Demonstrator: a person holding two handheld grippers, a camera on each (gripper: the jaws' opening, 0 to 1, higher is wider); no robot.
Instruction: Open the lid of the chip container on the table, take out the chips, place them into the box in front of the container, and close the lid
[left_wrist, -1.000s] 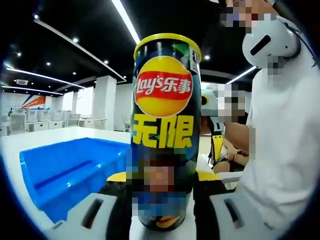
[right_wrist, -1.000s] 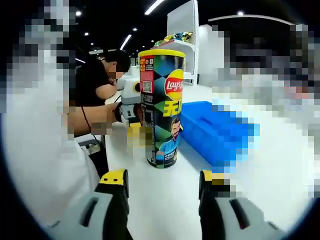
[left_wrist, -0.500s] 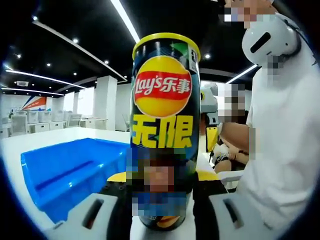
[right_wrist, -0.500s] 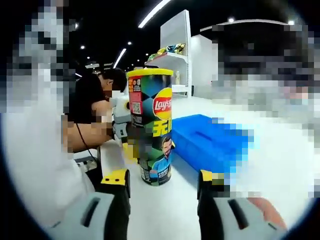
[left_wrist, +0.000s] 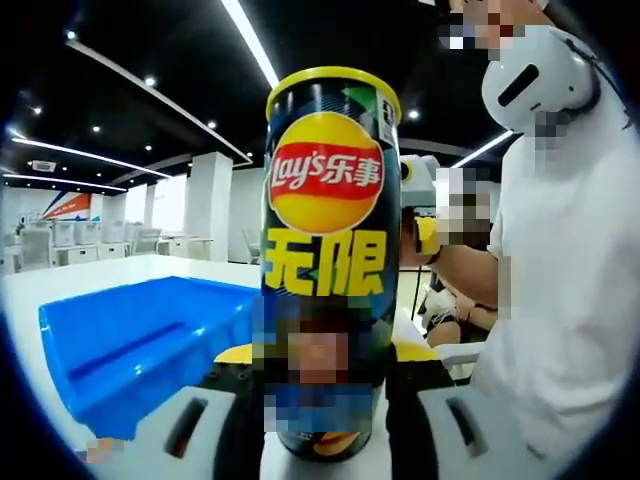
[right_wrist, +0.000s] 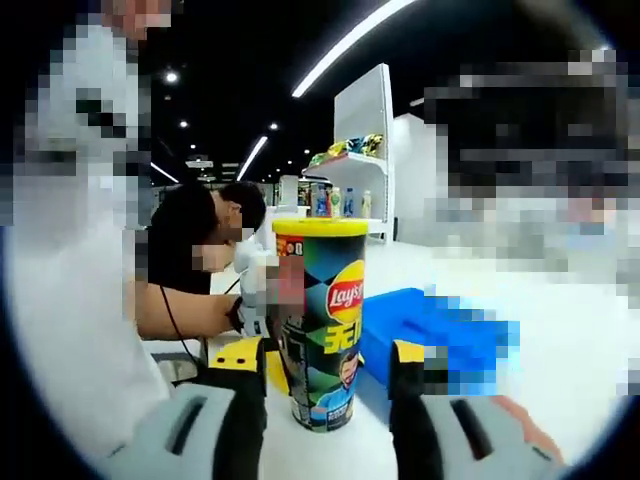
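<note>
Between the left gripper's (left_wrist: 325, 385) jaws, the chip container (left_wrist: 328, 260) stands upright, clamped low on its body.

That low hold looks meant to steady it on the white table (right_wrist: 560, 330) while the right gripper (right_wrist: 325, 375), jaws apart and empty, sits nearer the person than the container. The yellow lid (right_wrist: 321, 227) is on; the blue box (left_wrist: 140, 345) lies just beside the container.
</note>
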